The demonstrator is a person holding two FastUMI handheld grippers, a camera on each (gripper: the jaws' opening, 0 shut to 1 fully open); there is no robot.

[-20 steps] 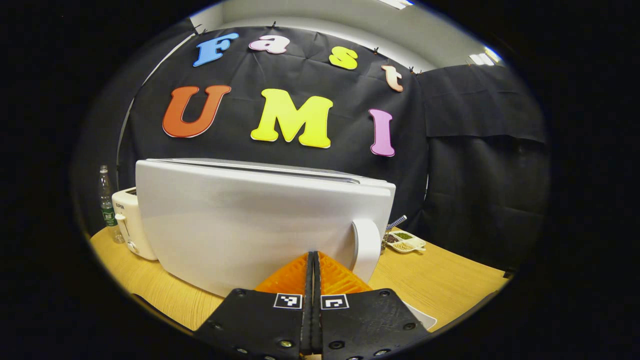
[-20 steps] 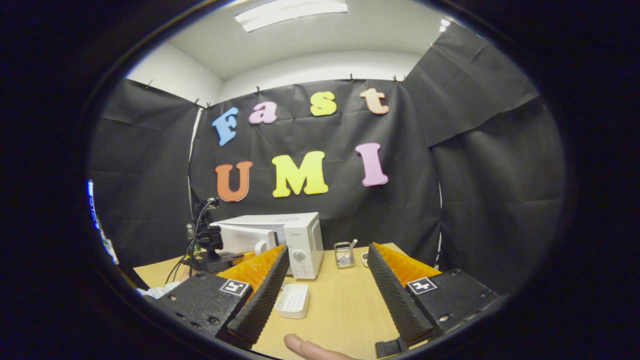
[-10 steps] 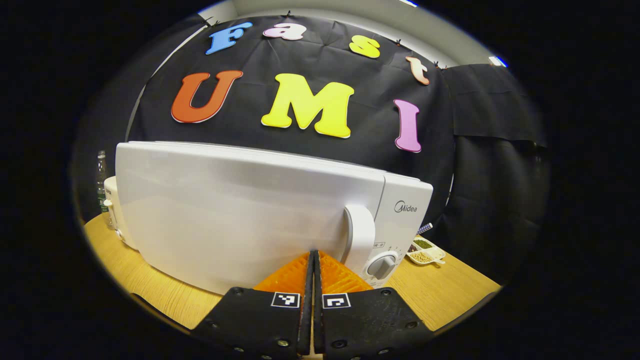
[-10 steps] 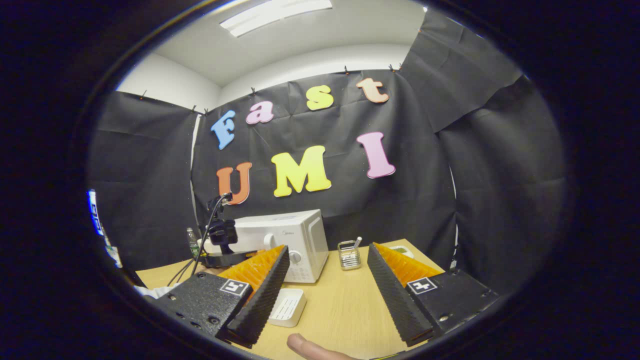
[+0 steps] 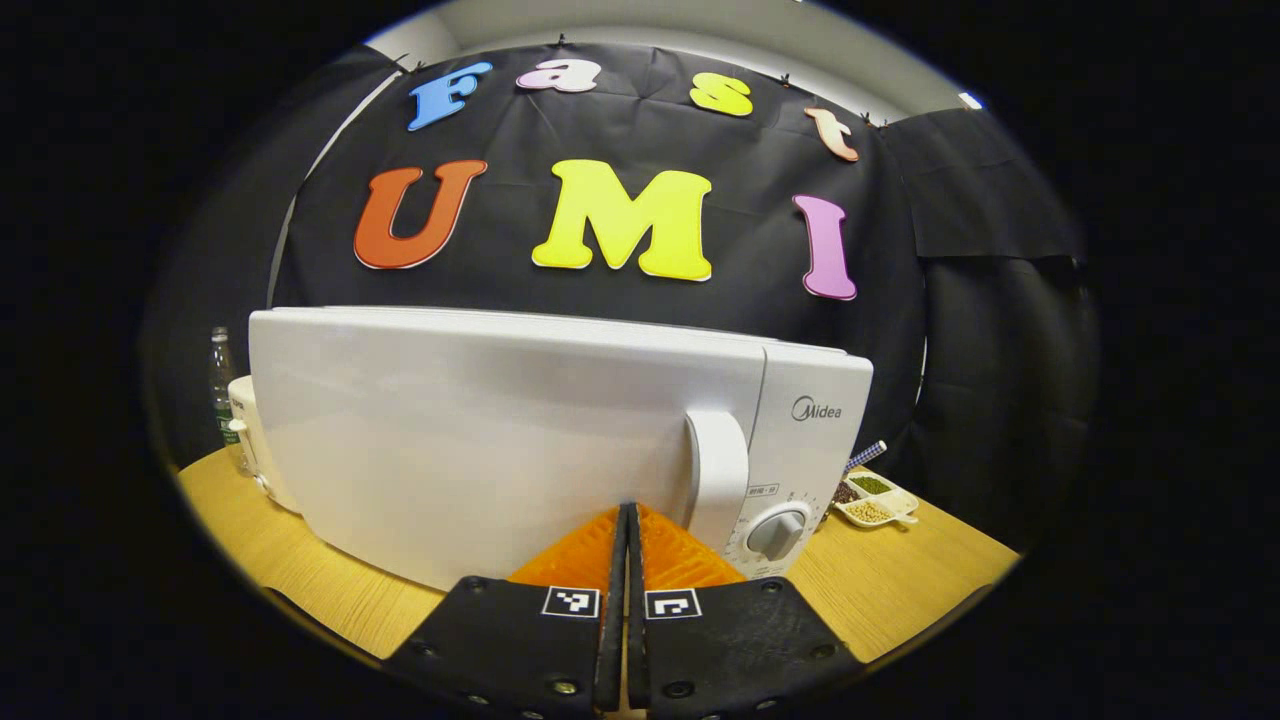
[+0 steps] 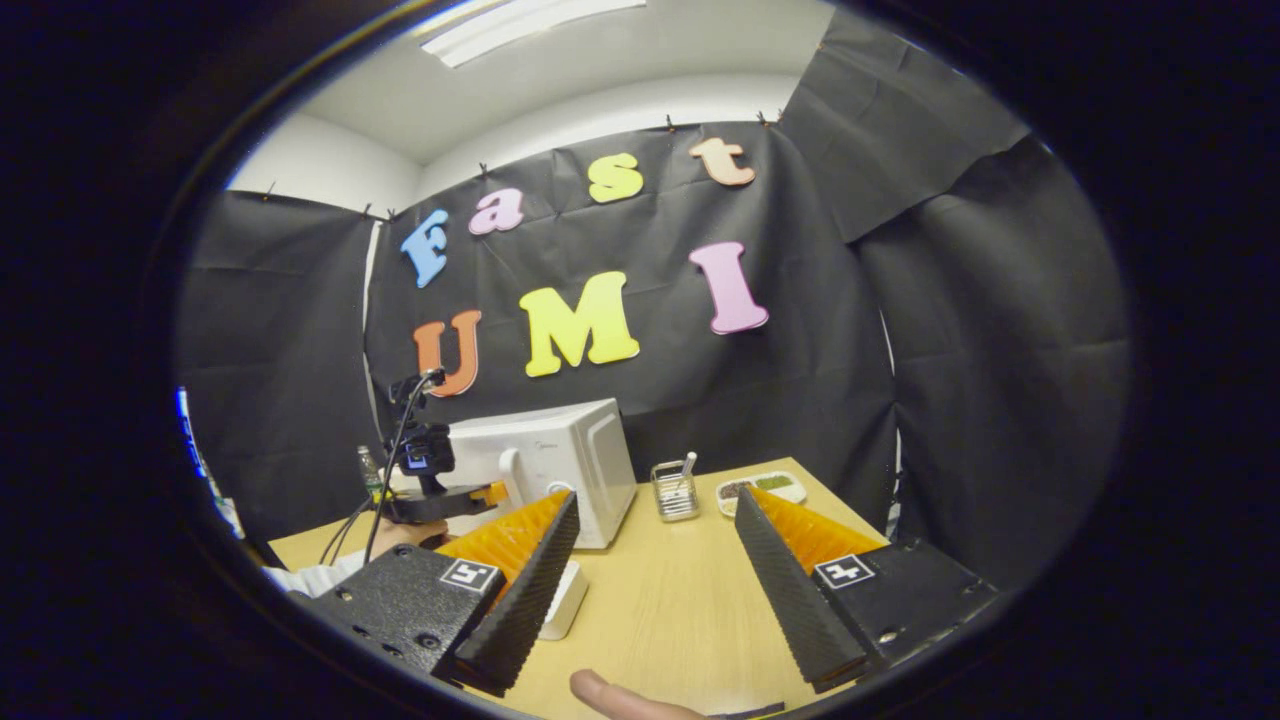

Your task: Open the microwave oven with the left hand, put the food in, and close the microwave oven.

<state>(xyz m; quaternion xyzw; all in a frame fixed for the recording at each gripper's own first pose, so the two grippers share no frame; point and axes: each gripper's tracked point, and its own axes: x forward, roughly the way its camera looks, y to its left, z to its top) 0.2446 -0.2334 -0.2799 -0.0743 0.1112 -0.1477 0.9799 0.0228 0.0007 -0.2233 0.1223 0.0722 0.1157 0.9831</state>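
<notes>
With the door [image 5: 480,440] nearly flush, the left gripper [image 5: 627,515], fingers pressed together and empty, should push squarely until it latches, while the right gripper [image 6: 655,520] waits wide apart.

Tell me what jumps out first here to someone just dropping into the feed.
The white microwave dominates the left gripper view, door shut, with the left hand-held gripper closed right against the door beside the handle. In the right gripper view, the right hand-held gripper gapes open above the wooden table, with a small white dish by its left finger.
</notes>
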